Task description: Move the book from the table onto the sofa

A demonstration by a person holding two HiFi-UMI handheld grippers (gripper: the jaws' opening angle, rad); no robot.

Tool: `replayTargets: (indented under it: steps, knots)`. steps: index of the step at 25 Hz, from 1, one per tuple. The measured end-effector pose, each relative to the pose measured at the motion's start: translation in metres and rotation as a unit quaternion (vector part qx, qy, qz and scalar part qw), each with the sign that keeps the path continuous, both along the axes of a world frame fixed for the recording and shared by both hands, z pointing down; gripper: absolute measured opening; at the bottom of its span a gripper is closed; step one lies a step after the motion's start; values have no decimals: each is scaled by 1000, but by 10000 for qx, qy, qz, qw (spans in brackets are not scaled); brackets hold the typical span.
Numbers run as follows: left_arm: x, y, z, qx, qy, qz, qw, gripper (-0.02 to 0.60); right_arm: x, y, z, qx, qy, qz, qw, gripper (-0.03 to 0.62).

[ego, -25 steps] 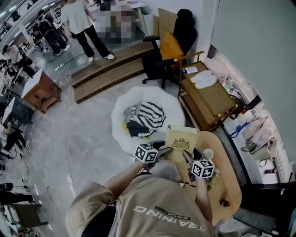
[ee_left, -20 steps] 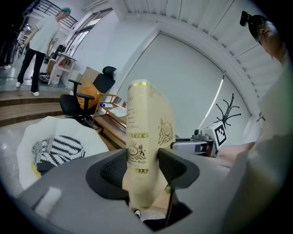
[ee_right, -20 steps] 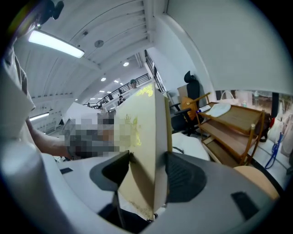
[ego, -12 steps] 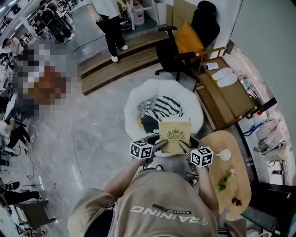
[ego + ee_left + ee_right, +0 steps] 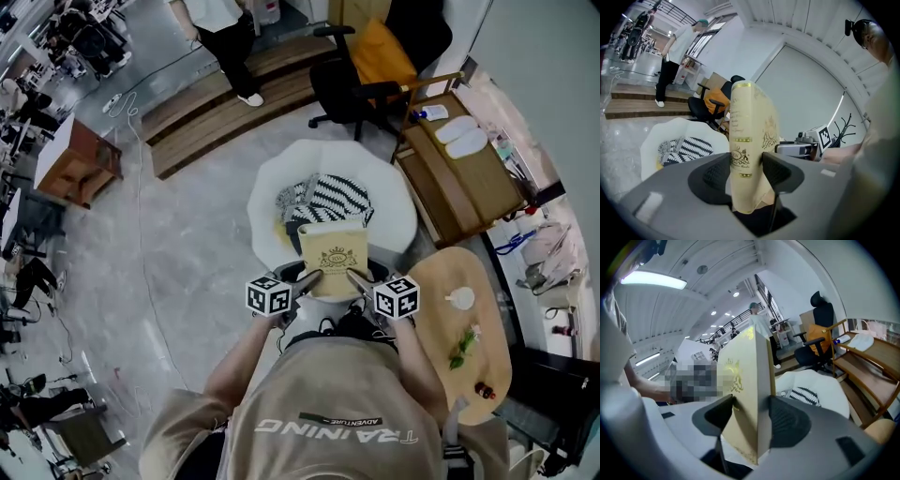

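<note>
**Head view, left to right.** The left gripper [image 5: 305,278] grips the left edge of the book [image 5: 333,251]. Its marker cube is on the side nearest the person. The book is clear of the table [image 5: 441,361] and spans the gap between the two grippers, with its pale cover and gold emblem facing up. Ahead of both grippers lies the white sofa [image 5: 380,192], and the book's far half is seen against the sofa's near part. Striped fabric [image 5: 336,195] rests on the sofa just beyond the book's far edge. The right gripper [image 5: 359,278] grips the book's right edge. The oval wooden table stands to the right of this gripper. It carries a white cup [image 5: 459,298], with a green sprig [image 5: 461,347] further back toward the person.

**Left gripper view.** The left gripper [image 5: 745,171] has its jaws only a book's thickness apart. Both pads press the book [image 5: 747,136], which stands upright between them with its spine toward the camera. The sofa [image 5: 651,145] lies ahead and to the left.

**Right gripper view.** The right gripper [image 5: 750,416] is closed on the book [image 5: 747,390] in the same way, one pad on each cover.
</note>
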State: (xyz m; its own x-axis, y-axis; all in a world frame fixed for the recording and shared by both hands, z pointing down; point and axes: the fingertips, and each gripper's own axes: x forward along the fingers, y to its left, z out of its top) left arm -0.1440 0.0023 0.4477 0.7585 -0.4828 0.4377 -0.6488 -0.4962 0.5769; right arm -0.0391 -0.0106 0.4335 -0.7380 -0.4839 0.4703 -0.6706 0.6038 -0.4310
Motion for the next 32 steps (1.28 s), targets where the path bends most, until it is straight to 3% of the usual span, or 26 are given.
replayTargets:
  steps: [8, 18, 26, 32]
  knots:
    - [-11, -38, 16, -213, -82, -434, 9988, 202, -12, -48, 15, -106, -25, -453, 9989, 230]
    - [-15, -89, 38, -549, -464, -504, 9961, 202, -16, -102, 47, -464, -250, -620, 9967, 230]
    - [-39, -125, 80, -936, -402, -477, 9937, 202, -40, -136, 90, -904, -235, -470, 9945, 230]
    - [-76, -162, 131, -1219, -102, -329, 9919, 202, -77, -172, 134, -1129, 10, -254, 9933, 230]
